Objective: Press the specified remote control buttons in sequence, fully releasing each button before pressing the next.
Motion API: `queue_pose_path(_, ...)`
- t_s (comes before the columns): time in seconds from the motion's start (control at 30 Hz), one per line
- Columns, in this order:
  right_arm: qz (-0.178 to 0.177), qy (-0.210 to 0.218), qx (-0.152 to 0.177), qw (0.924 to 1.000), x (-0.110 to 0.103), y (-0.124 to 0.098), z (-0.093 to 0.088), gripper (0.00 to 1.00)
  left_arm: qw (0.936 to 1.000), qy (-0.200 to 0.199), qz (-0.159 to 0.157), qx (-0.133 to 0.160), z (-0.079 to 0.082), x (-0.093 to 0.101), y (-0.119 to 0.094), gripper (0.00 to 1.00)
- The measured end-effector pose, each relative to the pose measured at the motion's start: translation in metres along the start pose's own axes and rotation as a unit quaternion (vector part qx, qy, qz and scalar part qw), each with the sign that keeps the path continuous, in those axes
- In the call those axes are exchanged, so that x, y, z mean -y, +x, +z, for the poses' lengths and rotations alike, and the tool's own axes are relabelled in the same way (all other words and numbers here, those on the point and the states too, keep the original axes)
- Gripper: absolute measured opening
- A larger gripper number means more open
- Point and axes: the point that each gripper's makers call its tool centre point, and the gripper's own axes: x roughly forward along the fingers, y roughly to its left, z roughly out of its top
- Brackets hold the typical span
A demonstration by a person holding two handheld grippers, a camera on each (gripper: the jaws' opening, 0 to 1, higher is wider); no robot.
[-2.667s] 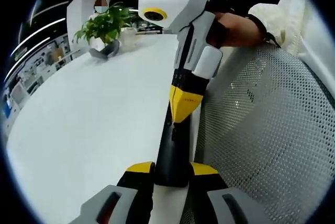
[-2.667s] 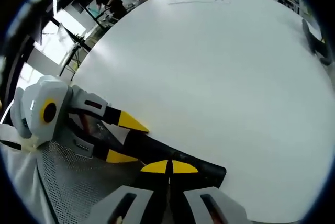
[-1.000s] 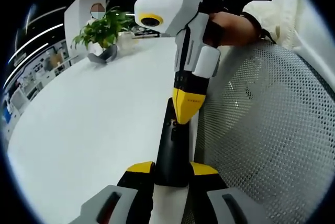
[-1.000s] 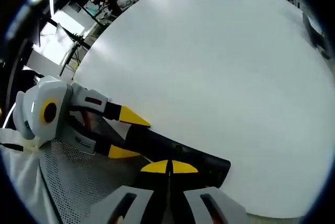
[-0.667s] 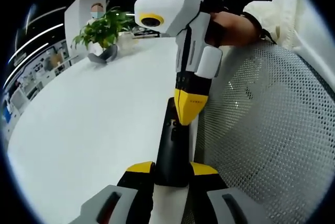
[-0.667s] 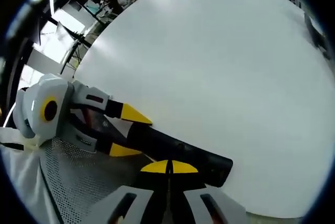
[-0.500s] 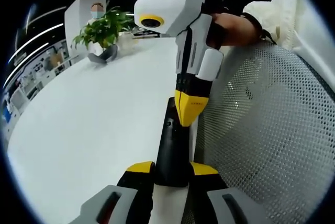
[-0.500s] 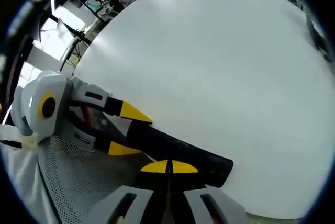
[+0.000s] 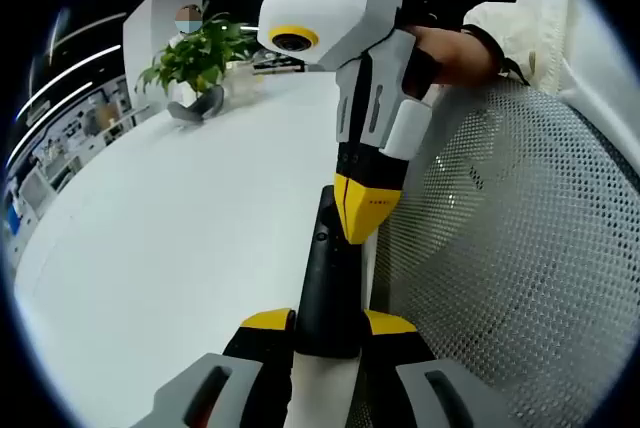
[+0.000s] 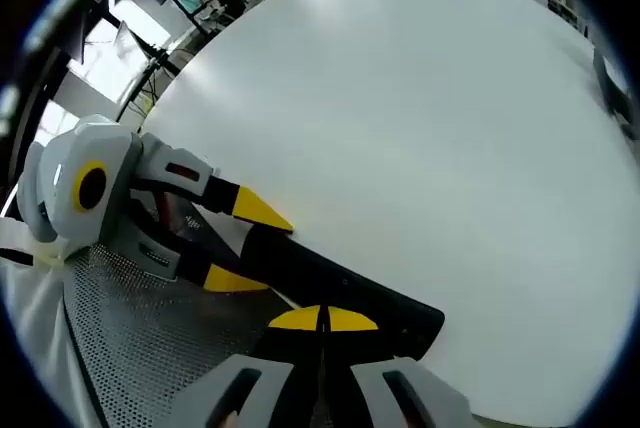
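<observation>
Nearest in the left gripper view, the left gripper [image 9: 328,323] has its two yellow-tipped jaws closed on the near end of the remote control [image 9: 330,273], a slim black bar held at the edge of the white table [image 9: 190,238]. The remote's long axis runs straight away from those jaws, along the table's edge, with the white mesh chair back [image 9: 500,248] just beside it on the right.

Further up the bar, the right gripper [image 9: 366,231] comes down from above with its jaws brought together into a single yellow tip. That tip sits over the remote's far half, at or just off its top face; I cannot tell whether it is touching a button. A hand [image 9: 455,48] grips the tool behind it.

From the right gripper view, the same arrangement reads crosswise: the remote control [image 10: 340,283] lies slantwise ahead of the right gripper [image 10: 322,320], whose tips are pressed together with nothing between them, right at the bar's upper face. The left gripper [image 10: 235,243] enters from the left, clamping the far end.

So the pressing tool is already above the button face, and any next press looks like a short shift along the remote's length.

Farthest off, a potted plant [image 9: 200,48] stands at the table's far side.
</observation>
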Motion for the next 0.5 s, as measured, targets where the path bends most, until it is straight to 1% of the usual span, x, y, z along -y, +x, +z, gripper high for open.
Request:
queue_pose_path(0.3, -0.015, 0.002, 0.006, 0.9999, 0.0, 0.0, -0.0004, 0.0, 1.0, 0.002, 0.001, -0.001, 0.0002, 0.0015, -0.0007, 0.26)
queue_pose_path(0.5, 0.004, 0.025, 0.008, 0.9996, 0.0015, -0.0015, -0.0001, 0.0, 1.0, 0.003, 0.001, -0.001, 0.0002, 0.0019, -0.001, 0.26)
